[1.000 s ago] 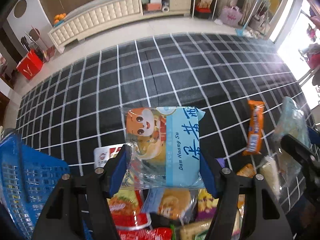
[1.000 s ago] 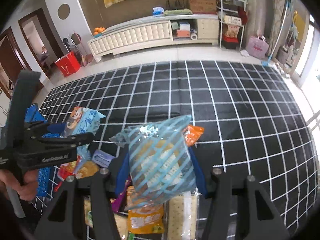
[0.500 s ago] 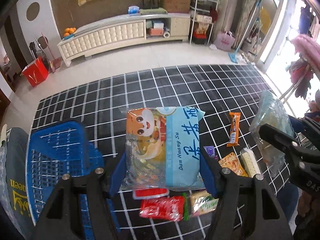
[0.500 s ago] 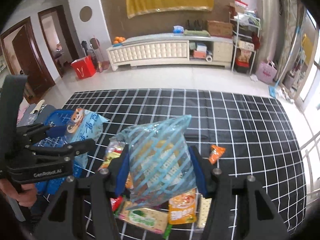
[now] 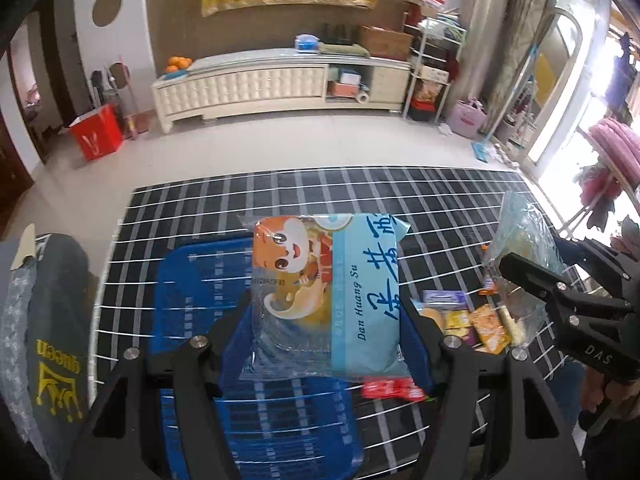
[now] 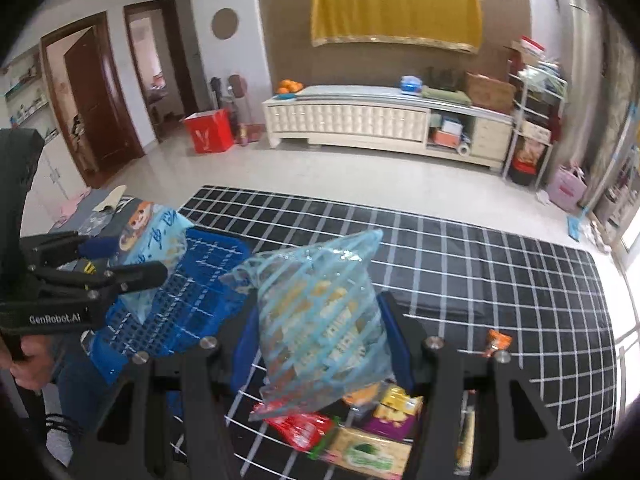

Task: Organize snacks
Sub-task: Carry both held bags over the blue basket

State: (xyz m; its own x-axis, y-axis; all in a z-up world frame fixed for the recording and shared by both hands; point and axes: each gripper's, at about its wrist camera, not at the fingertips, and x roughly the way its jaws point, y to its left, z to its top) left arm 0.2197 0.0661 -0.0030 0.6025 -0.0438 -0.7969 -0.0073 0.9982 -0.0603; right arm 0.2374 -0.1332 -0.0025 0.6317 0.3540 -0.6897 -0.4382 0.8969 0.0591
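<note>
My left gripper is shut on a light-blue snack packet with a cartoon animal, held in the air over the blue plastic basket. In the right wrist view the same left gripper hangs at the left above the basket. My right gripper is shut on a clear bag with blue stripes, raised above the snack pile. That right gripper and its bag appear at the right of the left wrist view.
Loose snacks lie on the black white-grid mat, with an orange packet further right. Dark clothing lies left of the basket. A white cabinet, red box and shelving stand at the back.
Both grippers have risen with their packets and swung left. The left gripper's packet now hangs over the blue basket instead of over the snack pile.
</note>
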